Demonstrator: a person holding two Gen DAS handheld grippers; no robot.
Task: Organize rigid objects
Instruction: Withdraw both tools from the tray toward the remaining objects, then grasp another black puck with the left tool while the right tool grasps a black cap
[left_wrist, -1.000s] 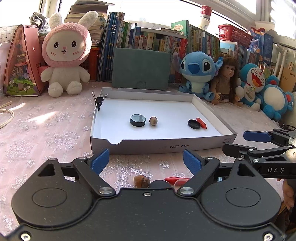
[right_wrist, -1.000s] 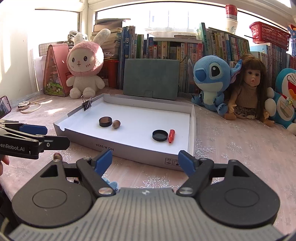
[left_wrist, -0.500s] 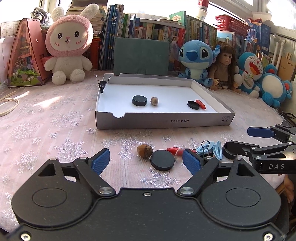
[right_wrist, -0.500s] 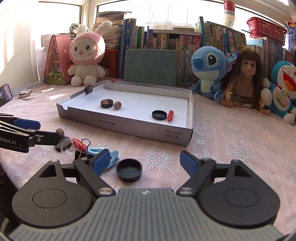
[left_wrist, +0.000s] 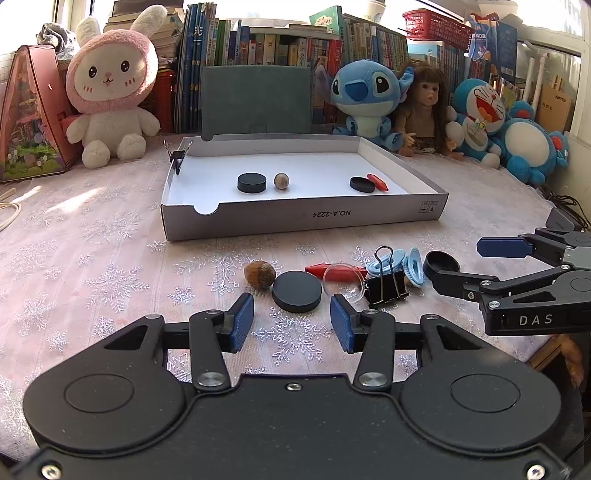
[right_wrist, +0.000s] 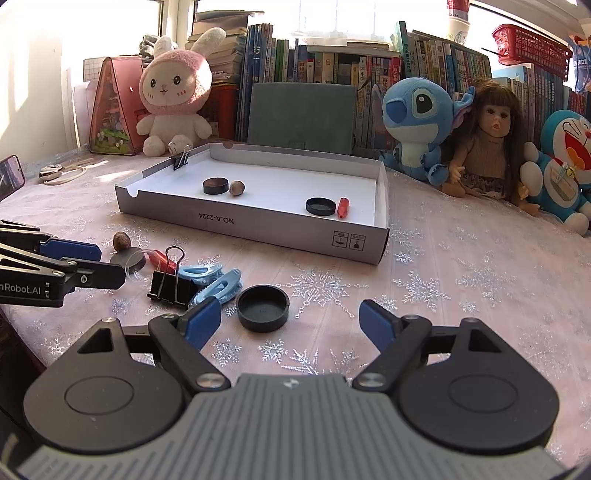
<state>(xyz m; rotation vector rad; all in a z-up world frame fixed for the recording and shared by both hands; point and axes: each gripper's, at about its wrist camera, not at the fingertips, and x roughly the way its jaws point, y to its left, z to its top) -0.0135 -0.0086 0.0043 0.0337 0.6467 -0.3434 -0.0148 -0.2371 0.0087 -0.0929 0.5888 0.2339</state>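
The flat round black disc (left_wrist: 296, 291) is lying on the table (left_wrist: 92, 258), just in front of the left hand-held gripper (left_wrist: 291, 323). That gripper's jaws have just been closing, but they are sitting partly open with only bare table between them, so nothing is being held. It looks like they are narrowing to fit around the disc. A brown nut (left_wrist: 259, 274) is sitting just left of the disc. To the right are lying a red plastic peg (left_wrist: 334, 272), a clear round lens (left_wrist: 341, 280), a black binder clip (left_wrist: 386, 286) and light blue plastic clips (left_wrist: 400, 264).

The right hand-held gripper (right_wrist: 290, 319) is standing wide open and empty. The black round cap (right_wrist: 263, 306) is sitting open side up on the table, just ahead of its jaws.

Farther away, the white cardboard tray (left_wrist: 303, 218) is already holding a disc, a nut, a cap and a red peg, in two pairs. Maybe the near things are going there too.

Compared with a second ago, both grippers are looking lower, so the pile near them is showing fully now.
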